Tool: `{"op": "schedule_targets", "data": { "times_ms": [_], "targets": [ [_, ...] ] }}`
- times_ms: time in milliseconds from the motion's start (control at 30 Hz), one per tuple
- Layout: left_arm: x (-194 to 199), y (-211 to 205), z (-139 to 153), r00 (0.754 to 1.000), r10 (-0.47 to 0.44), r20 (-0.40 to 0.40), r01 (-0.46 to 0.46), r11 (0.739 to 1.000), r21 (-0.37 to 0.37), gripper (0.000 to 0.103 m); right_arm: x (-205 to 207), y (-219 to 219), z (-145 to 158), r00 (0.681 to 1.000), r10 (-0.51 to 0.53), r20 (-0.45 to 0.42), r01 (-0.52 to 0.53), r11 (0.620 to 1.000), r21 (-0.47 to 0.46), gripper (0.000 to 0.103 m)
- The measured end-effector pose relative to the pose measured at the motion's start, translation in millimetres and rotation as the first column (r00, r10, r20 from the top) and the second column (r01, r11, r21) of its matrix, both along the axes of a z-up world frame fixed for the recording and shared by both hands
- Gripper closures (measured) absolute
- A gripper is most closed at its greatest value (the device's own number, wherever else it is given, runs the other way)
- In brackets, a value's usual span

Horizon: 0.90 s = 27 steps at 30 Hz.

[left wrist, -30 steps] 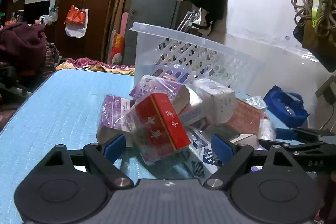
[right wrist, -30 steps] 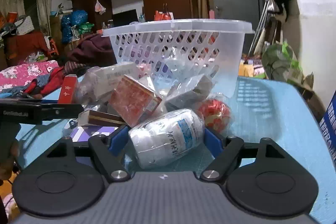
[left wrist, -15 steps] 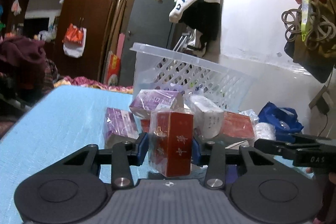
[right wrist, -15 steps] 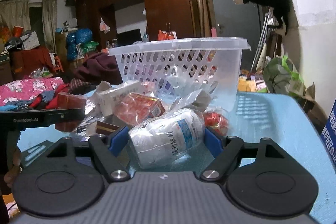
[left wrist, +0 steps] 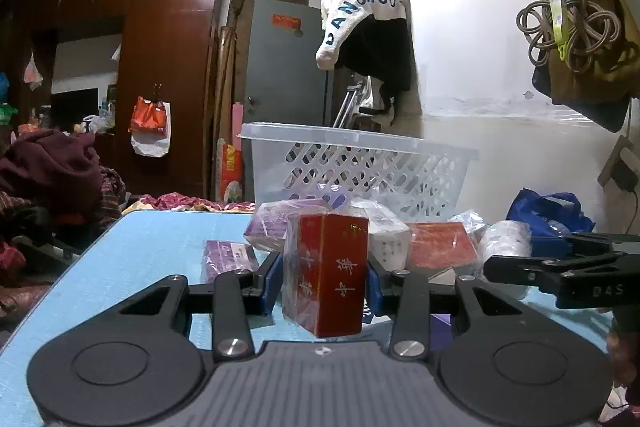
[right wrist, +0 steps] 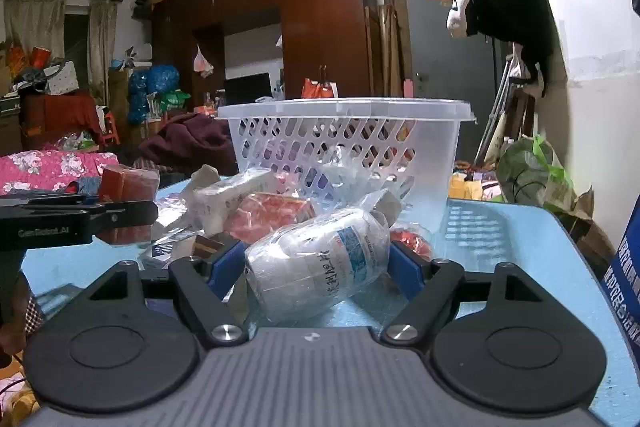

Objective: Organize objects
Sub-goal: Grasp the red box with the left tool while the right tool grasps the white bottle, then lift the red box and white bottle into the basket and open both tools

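Note:
My left gripper (left wrist: 324,283) is shut on a red box with gold characters (left wrist: 325,273), wrapped in clear film, held upright above the blue table (left wrist: 132,267). My right gripper (right wrist: 318,263) is shut on a white bottle in plastic wrap (right wrist: 320,259), lying sideways between the blue pads. A clear plastic basket (left wrist: 360,171) stands behind a pile of wrapped boxes; it also shows in the right wrist view (right wrist: 348,143). The red box appears at the left of the right wrist view (right wrist: 128,187).
The pile holds purple boxes (left wrist: 228,255), a white box (left wrist: 386,233), a red-orange packet (left wrist: 440,245) and a white box (right wrist: 236,195). A blue bag (left wrist: 548,211) sits right of the table. Cluttered room and wardrobe lie beyond.
My left gripper closed on the red box and lifted it upright off the pile. My right gripper kept hold of the bottle and rose slightly.

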<state>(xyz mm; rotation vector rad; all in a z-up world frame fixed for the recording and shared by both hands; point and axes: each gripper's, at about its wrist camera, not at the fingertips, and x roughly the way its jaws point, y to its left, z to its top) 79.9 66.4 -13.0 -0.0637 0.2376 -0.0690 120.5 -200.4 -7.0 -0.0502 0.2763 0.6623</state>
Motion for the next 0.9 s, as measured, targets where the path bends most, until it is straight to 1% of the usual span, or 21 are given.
{"op": "schedule_targets", "data": {
  "times_ms": [167, 267, 367, 467, 533, 600, 667, 700, 767, 833, 867, 900],
  "targets": [
    [-3, 1, 2, 1.000, 0.008, 0.013, -0.008, 1.000, 0.005, 0.058, -4, -6, 6, 1.000, -0.002, 0.012, 0.002, 1.000, 0.028, 0.023],
    [-7, 3, 7, 0.999, 0.014, 0.035, -0.014, 1.000, 0.005, 0.058, -6, -10, 12, 0.999, -0.030, 0.021, 0.030, 0.999, 0.030, 0.023],
    [-5, 7, 22, 0.998, 0.013, 0.060, -0.013, 1.000, -0.001, 0.058, -4, -12, 26, 0.999, -0.039, 0.032, 0.037, 0.998, 0.045, 0.023],
    [8, 11, 49, 0.996, -0.015, 0.084, 0.016, 1.000, -0.012, 0.058, 6, 2, 52, 0.994, -0.042, 0.099, 0.039, 0.999, 0.031, 0.023],
    [27, 11, 73, 0.995, -0.033, 0.098, 0.035, 0.999, -0.017, 0.058, 24, 24, 73, 0.983, -0.069, 0.171, 0.076, 0.997, -0.034, 0.023],
    [55, 10, 97, 0.995, -0.051, 0.090, 0.054, 0.998, -0.026, 0.058, 44, 41, 86, 0.976, -0.089, 0.200, 0.105, 0.992, -0.072, 0.023],
    [89, 6, 113, 0.996, -0.066, 0.057, 0.068, 0.997, -0.039, 0.058, 73, 56, 97, 0.976, -0.095, 0.197, 0.115, 0.989, -0.096, 0.023],
    [107, 4, 117, 0.997, -0.071, 0.032, 0.072, 0.996, -0.043, 0.058, 90, 65, 100, 0.978, -0.110, 0.177, 0.133, 0.984, -0.120, 0.023],
    [142, 1, 117, 0.997, -0.070, -0.032, 0.069, 0.996, -0.050, 0.058, 111, 74, 99, 0.980, -0.127, 0.155, 0.151, 0.976, -0.158, 0.023],
    [168, 0, 109, 0.994, -0.060, -0.086, 0.054, 0.996, -0.068, 0.057, 124, 79, 95, 0.980, -0.138, 0.144, 0.163, 0.969, -0.183, 0.022],
    [175, 0, 104, 0.993, -0.063, -0.095, 0.057, 0.996, -0.071, 0.053, 126, 80, 94, 0.980, -0.137, 0.144, 0.163, 0.968, -0.188, 0.022],
    [180, -1, 100, 0.993, -0.060, -0.100, 0.054, 0.997, -0.063, 0.046, 128, 80, 93, 0.981, -0.139, 0.133, 0.163, 0.967, -0.196, 0.018]
  ]
}}
